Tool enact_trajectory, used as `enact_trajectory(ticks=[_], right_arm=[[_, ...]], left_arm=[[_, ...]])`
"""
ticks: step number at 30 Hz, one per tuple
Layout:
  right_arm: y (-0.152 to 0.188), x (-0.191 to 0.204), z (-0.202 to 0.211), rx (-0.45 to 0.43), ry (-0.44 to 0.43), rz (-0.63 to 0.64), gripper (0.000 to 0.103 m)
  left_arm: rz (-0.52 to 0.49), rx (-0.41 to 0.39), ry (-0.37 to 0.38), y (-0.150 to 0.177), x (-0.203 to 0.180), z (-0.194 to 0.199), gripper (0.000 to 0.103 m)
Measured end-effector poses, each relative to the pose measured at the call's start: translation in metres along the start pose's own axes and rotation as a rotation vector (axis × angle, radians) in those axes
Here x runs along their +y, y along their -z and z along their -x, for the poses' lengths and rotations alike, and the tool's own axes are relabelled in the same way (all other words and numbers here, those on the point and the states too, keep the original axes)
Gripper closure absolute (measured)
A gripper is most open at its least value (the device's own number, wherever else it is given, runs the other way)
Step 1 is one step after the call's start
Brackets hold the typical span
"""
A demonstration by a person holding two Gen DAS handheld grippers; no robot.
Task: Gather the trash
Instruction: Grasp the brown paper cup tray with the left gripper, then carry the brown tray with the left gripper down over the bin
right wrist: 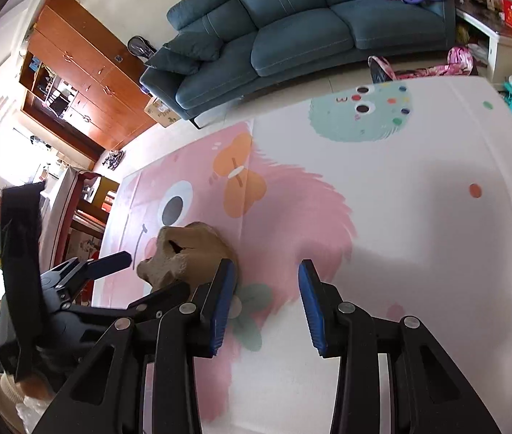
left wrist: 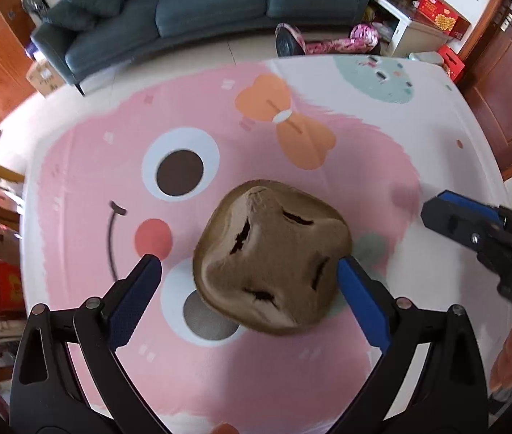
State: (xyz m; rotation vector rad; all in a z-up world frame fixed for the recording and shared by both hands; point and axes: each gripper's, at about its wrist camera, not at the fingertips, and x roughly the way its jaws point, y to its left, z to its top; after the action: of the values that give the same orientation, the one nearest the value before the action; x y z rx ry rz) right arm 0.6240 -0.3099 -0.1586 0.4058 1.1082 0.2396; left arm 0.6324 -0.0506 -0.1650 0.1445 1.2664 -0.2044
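On the pink cartoon-face play mat (left wrist: pixel 85 166) lies a brown moulded-pulp cup carrier (left wrist: pixel 272 256), light, crushable, slotted (we judge). We'd pinch its rim. Our left claw (left wrist: pixel 248 271) gapes wide around it; the right claw (right wrist: pixel 266 275) hangs parted, empty, beside.

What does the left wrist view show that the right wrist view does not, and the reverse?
Only the left wrist view shows the top of the brown cardboard tray, with its four dark slits, between the open left gripper. Only the right wrist view shows the open right gripper with nothing between its fingers, and the wooden cabinet. Both show the tray, the pink play mat and the blue sofa.
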Motion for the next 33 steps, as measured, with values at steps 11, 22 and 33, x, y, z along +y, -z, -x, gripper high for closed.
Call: enact_trajectory(ticks=[11,22,33], right_arm=[[0.016,-0.01,-0.012,0.017,-0.016,-0.018,0.066],[0.06,0.017,0.017,0.021,-0.009,0.014,0.066],[0.154,0.063,0.085,-0.022,0.039,0.05,0.066]], left_arm=[[0.026,-0.027,-0.074,0.003,-0.005,-0.016,0.029],[0.048,-0.088,-0.064,0.06,-0.021,0.06,0.029],[0.072,-0.185,-0.042,0.168,-0.013,0.17,0.029]])
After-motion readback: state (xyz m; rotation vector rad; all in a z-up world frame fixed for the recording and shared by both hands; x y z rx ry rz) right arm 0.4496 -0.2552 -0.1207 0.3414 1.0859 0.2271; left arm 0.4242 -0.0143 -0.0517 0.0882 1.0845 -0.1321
